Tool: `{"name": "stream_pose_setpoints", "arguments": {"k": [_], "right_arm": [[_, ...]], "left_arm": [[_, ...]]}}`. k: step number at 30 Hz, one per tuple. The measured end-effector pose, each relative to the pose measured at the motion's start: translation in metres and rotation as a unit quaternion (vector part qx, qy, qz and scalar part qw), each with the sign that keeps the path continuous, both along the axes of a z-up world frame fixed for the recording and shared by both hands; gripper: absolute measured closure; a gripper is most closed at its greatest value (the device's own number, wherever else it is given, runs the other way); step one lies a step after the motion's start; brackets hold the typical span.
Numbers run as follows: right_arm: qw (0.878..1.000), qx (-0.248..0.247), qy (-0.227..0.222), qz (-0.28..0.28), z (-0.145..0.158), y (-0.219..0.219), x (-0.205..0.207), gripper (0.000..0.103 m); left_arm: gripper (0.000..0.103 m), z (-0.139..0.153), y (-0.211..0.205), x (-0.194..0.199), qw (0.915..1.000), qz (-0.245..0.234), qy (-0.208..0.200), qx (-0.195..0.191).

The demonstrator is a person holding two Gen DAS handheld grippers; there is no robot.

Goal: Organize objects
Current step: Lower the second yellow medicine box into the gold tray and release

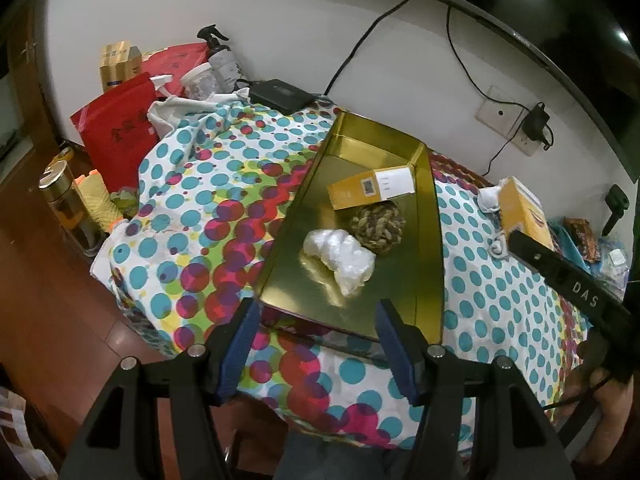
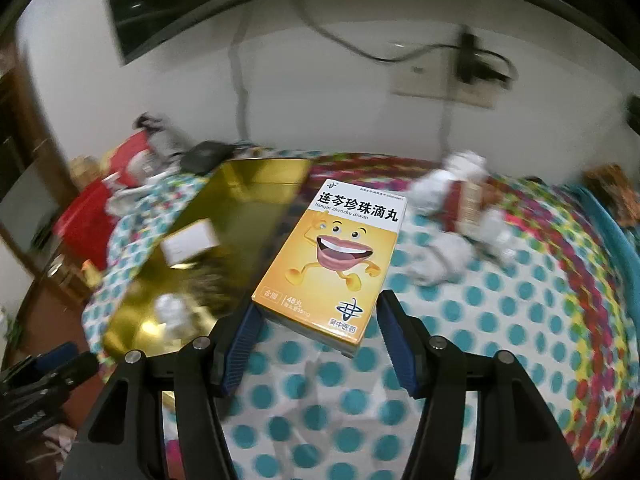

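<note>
A gold tray (image 1: 360, 148) lies on the dotted cloth, holding a yellow-and-white box (image 1: 372, 190), a brown rope ball (image 1: 378, 222) and a crumpled white plastic bag (image 1: 340, 258). My left gripper (image 1: 318, 320) stands open at the tray's near edge with nothing between its pads. In the right wrist view my right gripper (image 2: 316, 320) is shut on a yellow medicine box (image 2: 332, 264) with a cartoon mouth, held above the cloth just right of the tray (image 2: 256, 184). The left wrist view shows that same box (image 1: 520, 208) at the tip of the right gripper's black fingers (image 1: 536, 256).
Red bags (image 1: 120, 136), a spray bottle (image 1: 220, 56), a black flat box (image 1: 280, 94) and a flask (image 1: 68, 204) crowd the far left. White crumpled things and a small carton (image 2: 460, 208) lie right of the held box. A wall socket with a charger (image 1: 532, 124) is behind.
</note>
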State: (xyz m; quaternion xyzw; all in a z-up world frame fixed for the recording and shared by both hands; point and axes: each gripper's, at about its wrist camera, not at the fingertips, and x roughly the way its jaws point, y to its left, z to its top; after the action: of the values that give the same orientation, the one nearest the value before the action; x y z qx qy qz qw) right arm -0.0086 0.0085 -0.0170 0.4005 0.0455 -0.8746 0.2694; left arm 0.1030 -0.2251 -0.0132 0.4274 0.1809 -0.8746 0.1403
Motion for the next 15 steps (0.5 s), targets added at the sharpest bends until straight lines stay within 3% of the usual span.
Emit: {"name": "stream_pose_setpoints", "arguments": {"k": [10,15], "right_arm": [[0.993,0.040,0.007,0.113,-0.007,-0.079,0.039,0.046],[0.991,0.059,-0.003,0.122,-0.023,-0.099,0.044,0.047]], "left_arm": [[0.041,-0.001,-0.021,0.010,0.9997,0.022,0.003,0.006],[0.041,-0.004,-0.028,0.014,0.9995,0.028,0.005,0.014]]}}
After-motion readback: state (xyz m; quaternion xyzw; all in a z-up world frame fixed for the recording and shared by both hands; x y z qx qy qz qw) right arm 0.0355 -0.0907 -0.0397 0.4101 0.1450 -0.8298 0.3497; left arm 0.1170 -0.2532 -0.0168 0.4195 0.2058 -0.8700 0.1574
